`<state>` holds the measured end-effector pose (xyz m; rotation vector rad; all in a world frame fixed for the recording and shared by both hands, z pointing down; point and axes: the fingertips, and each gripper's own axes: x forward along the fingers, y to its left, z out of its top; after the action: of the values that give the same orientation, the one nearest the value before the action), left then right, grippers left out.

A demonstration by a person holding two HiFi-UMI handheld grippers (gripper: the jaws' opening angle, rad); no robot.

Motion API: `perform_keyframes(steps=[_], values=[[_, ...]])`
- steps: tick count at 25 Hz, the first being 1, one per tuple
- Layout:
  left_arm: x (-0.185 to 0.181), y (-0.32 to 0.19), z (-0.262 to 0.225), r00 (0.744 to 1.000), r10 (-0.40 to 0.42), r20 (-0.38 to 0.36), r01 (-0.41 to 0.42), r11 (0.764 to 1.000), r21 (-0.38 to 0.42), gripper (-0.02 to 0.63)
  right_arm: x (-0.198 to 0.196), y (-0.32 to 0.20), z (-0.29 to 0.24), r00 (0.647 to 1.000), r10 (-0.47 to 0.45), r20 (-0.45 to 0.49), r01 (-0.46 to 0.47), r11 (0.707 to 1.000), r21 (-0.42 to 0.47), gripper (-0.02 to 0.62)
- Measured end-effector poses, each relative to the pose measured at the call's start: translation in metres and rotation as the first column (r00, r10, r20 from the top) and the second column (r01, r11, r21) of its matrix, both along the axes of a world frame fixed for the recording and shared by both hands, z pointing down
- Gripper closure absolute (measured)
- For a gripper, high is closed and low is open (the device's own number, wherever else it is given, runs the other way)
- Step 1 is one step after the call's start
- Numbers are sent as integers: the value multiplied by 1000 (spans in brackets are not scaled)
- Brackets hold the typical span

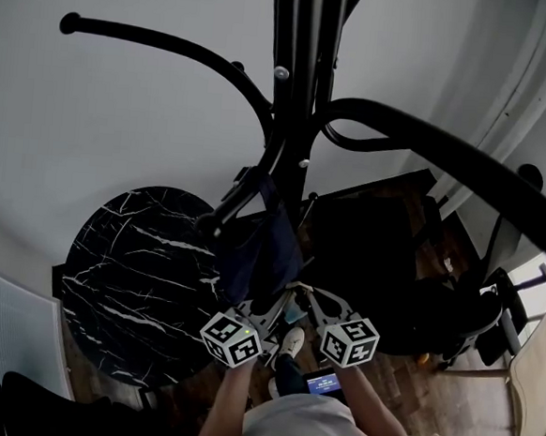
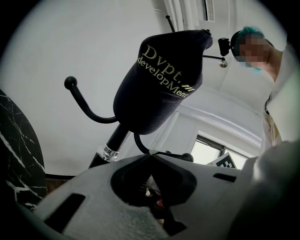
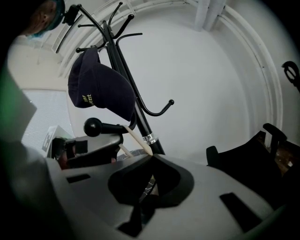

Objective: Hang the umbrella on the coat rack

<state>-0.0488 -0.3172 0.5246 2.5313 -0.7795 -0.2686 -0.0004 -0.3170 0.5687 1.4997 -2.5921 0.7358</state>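
The left gripper (image 2: 150, 157) has its fingers (image 2: 93, 201) closed tip to tip with nothing between them. They point up along the rack (image 2: 110, 147), directly under a navy cap (image 2: 159, 89) that hangs from one of its hooks, with open air between tips and cap.

The right gripper (image 3: 151, 158) is also closed. A thin pale strip (image 3: 138, 139) slants down from the rack side and ends right at its tips. Whether the fingers pinch it cannot be told. From here the rack pole stands just behind the tips. A knobbed hook (image 3: 92, 126) juts out left of the pole, under the cap and just above the left gripper's body.

No view shows the umbrella clearly. The strip is the only candidate part, and it cannot be identified.

From the head view both grippers sit side by side at the near side of the rack, close to the pole and below the cap. A round black marble table (image 1: 128, 267) lies left of the rack, its edge close beside the left gripper. A dark chair (image 1: 373, 258) crowds the rack's right side. A pale wall (image 1: 122, 106) stands behind the rack. One long hook arm (image 1: 448, 151) sweeps out to the right above the chair. The free room is the narrow gap on the near side of the rack, between table and chair.
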Motion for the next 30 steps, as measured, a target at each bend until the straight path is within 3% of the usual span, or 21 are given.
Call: perform_keyframes(steps=[19,24,30], values=[[3,-17,12,998,-16,65,15,1000,18,586,-14,-19,17,997,-80,-18,79,997,-16,583],[4,-17,13,1000,6,-1,-6,1000,-26,586,-24,-15,21,994,-108,16,108,992,-59,580],[5,-16,13,1000,-22,-21,22,999,-26,584,-29,-11,22,992,-125,-16,124,991,-50,577]])
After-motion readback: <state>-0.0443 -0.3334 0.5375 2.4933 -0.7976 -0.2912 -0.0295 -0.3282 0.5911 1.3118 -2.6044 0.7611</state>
